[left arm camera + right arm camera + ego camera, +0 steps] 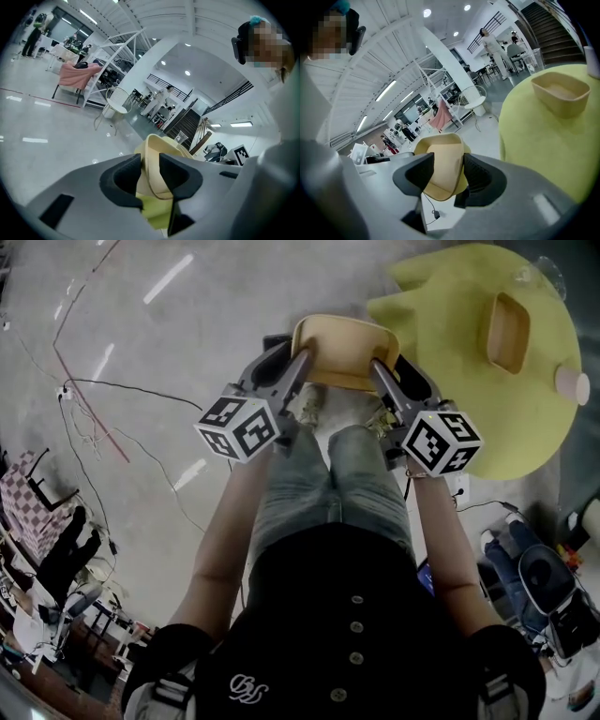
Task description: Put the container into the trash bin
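A tan, tub-shaped container [345,351] hangs in the air in front of the person, carried between both grippers. My left gripper [298,360] pinches its left wall and my right gripper [378,367] pinches its right wall. In the left gripper view the container's wall [161,152] stands squeezed between the two dark pads of the left gripper [151,172]. In the right gripper view the container [440,161] sits the same way between the pads of the right gripper [448,174]. I cannot make out a trash bin for certain in any view.
A yellow round table [469,381] stands just right of the carried container, with a second tan container [509,331] and a pink cup [572,383] on it. Cables [103,399] cross the grey floor at left. A white chair [117,101] and distant people stand farther off.
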